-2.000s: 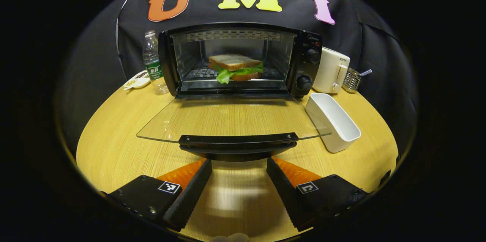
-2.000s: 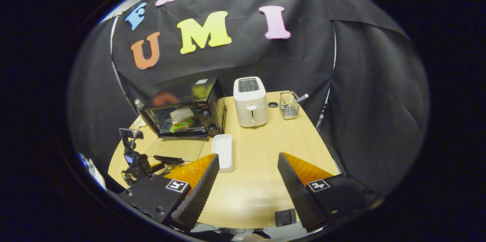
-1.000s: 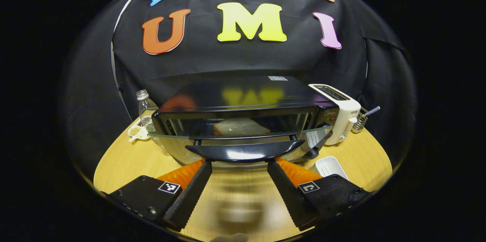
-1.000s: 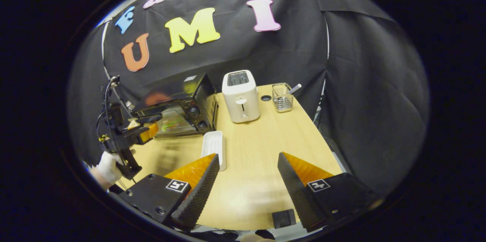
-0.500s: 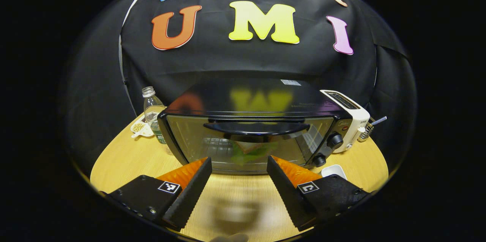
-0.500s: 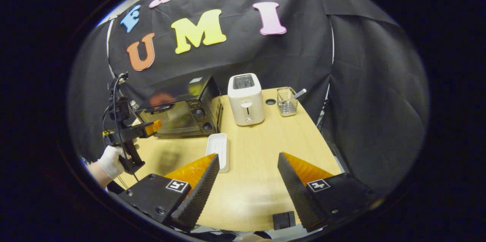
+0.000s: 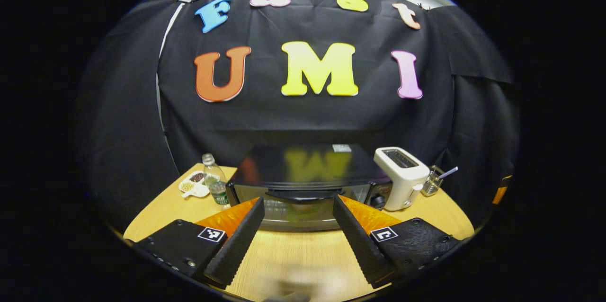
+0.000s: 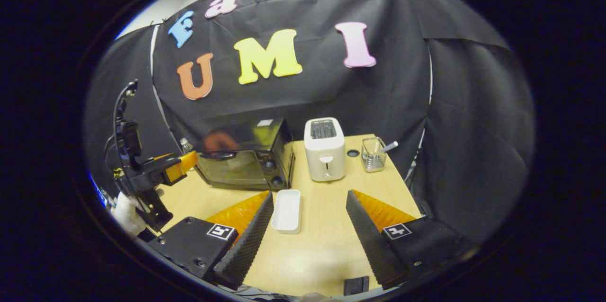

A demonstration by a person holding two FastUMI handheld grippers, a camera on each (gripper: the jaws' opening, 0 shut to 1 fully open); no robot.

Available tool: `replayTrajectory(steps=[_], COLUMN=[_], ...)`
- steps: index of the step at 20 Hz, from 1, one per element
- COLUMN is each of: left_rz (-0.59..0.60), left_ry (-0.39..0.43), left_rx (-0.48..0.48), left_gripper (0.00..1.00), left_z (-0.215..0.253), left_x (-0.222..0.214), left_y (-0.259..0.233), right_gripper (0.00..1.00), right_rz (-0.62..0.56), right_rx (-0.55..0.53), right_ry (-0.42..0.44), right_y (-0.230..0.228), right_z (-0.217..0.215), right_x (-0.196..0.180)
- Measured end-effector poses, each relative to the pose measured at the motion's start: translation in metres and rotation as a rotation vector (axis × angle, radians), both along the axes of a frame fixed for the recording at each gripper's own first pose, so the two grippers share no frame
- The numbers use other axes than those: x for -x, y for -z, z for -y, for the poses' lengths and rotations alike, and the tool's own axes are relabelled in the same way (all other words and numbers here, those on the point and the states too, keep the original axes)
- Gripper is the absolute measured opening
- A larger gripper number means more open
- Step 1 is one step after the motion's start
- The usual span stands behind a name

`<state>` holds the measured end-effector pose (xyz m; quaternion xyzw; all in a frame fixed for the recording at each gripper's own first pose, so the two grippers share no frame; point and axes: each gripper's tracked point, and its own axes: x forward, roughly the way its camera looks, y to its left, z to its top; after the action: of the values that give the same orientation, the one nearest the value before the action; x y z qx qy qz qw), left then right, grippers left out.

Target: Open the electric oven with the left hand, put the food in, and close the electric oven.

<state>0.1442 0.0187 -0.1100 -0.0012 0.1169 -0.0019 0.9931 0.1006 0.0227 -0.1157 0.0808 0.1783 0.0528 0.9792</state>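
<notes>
Fingers of the left gripper (image 7: 298,226) stand apart and empty, the closed black glass-door electric oven (image 7: 310,190) near, at twelve o'clock, long axis crosswise.

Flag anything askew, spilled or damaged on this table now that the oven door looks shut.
Nothing stands out. The electric oven sits square with its door shut, the toaster and water bottle stand upright, and the white tray lies flat and empty. Both the left gripper and right gripper are open, holding nothing.
</notes>
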Motion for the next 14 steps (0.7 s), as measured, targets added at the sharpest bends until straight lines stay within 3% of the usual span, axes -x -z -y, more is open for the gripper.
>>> replayTrajectory(steps=[5, 6, 7, 8, 12, 13, 14], left_rz=[0.17, 0.199, 0.224, 0.244, 0.292, 0.3, 0.301], left_ry=[-0.015, -0.015, -0.02, -0.024, -0.04, -0.04, -0.033], left_rx=[-0.018, -0.013, -0.009, -0.008, 0.009, 0.013, 0.012], left_gripper=[0.96, 0.96, 0.96, 0.96, 0.95, 0.85, 0.85], left_z=[-0.013, -0.016, -0.019, -0.023, -0.033, -0.034, -0.033], left_x=[0.05, 0.061, 0.072, 0.08, 0.111, 0.115, 0.118], left_y=[-0.103, -0.12, -0.136, -0.151, -0.189, -0.195, -0.2], right_gripper=[0.99, 0.9, 0.9, 0.99, 0.99, 0.99, 0.9], right_rz=[0.161, 0.19, 0.216, 0.244, 0.326, 0.351, 0.369], right_rx=[0.026, 0.03, 0.03, 0.029, 0.012, 0.007, 0.003], right_ry=[-0.014, -0.012, -0.014, -0.015, -0.01, -0.002, 0.0], right_y=[-0.077, -0.093, -0.107, -0.122, -0.166, -0.176, -0.183], right_z=[-0.016, -0.018, -0.021, -0.024, -0.033, -0.034, -0.035], right_x=[0.004, 0.009, 0.011, 0.013, 0.021, 0.024, 0.028])
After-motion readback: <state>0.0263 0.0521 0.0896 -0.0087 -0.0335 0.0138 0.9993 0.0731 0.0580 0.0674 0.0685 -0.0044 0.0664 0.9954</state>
